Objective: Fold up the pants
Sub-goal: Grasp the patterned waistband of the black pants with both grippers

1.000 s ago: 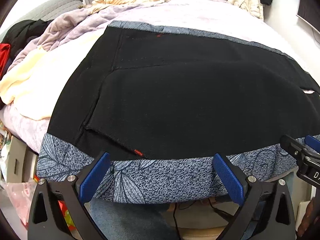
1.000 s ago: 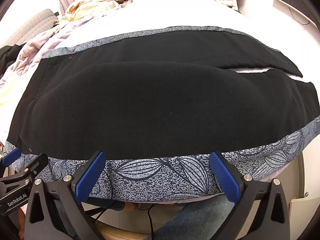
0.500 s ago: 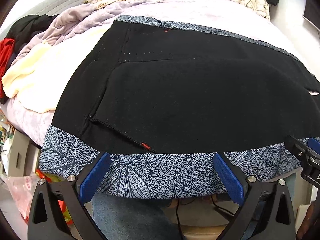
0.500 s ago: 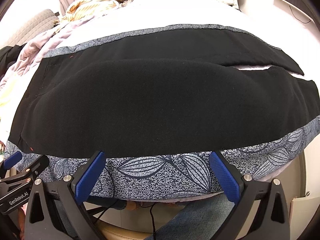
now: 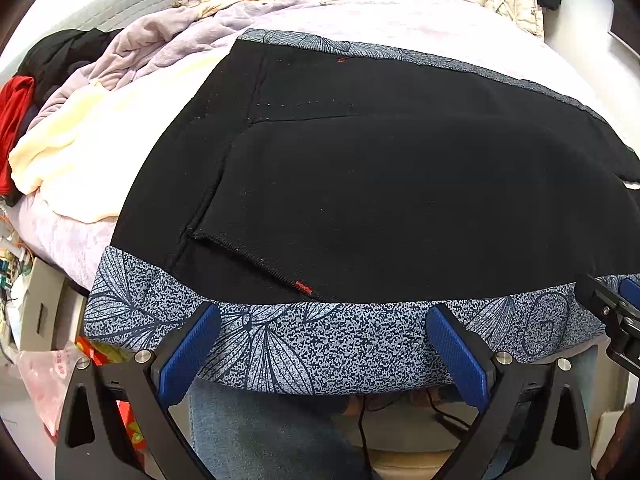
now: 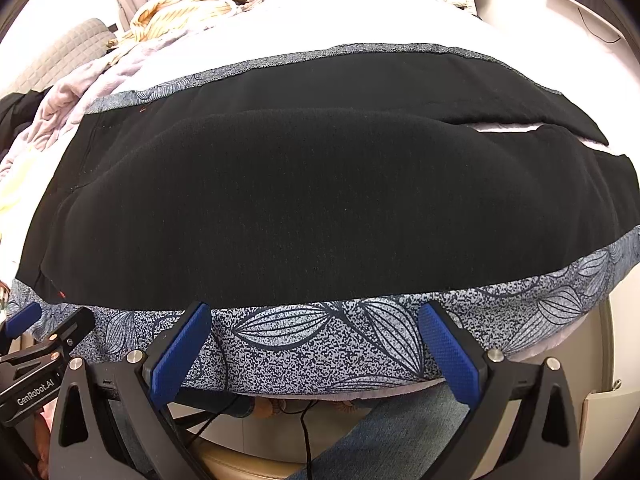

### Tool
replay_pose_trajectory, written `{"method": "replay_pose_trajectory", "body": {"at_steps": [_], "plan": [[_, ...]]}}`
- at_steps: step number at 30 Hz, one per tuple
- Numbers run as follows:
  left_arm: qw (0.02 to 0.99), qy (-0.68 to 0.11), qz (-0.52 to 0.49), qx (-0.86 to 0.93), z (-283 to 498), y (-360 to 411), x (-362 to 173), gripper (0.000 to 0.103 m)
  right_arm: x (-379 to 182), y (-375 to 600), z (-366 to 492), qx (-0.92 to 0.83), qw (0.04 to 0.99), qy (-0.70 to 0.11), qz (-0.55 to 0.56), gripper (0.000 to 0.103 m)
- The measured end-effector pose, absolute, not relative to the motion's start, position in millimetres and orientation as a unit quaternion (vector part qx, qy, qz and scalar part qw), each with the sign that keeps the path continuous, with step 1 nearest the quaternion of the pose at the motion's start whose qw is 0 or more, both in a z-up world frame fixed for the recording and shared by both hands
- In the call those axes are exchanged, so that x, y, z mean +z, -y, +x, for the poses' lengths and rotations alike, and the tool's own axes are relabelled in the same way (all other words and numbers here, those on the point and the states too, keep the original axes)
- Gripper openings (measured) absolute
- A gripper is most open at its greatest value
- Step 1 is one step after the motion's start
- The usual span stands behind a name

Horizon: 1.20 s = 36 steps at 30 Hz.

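Hovering at the near edge of the bed (image 5: 420, 4), both claws spread wide and grasping nothing: left gripper (image 5: 320, 344) and right gripper (image 6: 310, 344) poised side by side, probably lining up to pinch the near hem for a fold. Lying flat across the bed, black pants (image 5: 400, 184) with leaf-print blue trim along both long edges, legs parted slightly at far right, mostly smooth.
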<state>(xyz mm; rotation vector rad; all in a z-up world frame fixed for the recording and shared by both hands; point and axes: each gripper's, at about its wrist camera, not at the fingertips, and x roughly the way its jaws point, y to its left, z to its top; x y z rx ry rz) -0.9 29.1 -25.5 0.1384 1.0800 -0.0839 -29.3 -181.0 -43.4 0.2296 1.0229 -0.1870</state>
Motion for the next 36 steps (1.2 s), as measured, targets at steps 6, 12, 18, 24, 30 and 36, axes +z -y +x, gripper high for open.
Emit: {"method": "replay_pose_trajectory", "body": {"at_steps": [6,12,18,24,30,36], "plan": [[0.854,-0.514,0.066,-0.037,-1.2,-28.0,-26.4,0.103,-44.5,181.4,-29.7,-0.089,0.861,-0.488,0.110,0.103],[0.855,-0.513,0.066,-0.038,-1.9,-27.4,-27.1,0.103,-45.5,180.6,-30.4,-0.090,0.861,-0.489,0.109,0.103],[0.854,-0.516,0.063,-0.036,-2.9,-28.7,-28.4,0.103,-45.4,178.9,-31.4,-0.089,0.861,-0.490,0.107,0.103],[0.854,-0.515,0.062,-0.035,-5.8,-31.6,-29.1,0.103,-45.4,178.3,-33.5,-0.089,0.860,-0.491,0.108,0.103],[0.855,-0.514,0.065,-0.037,-11.0,-36.1,-30.8,0.103,-46.1,176.3,-36.4,-0.085,0.861,-0.490,0.107,0.103],[0.855,-0.513,0.065,-0.035,-13.2,-39.4,-30.3,0.103,-47.3,175.0,-40.0,-0.085,0.861,-0.489,0.109,0.103]]}}
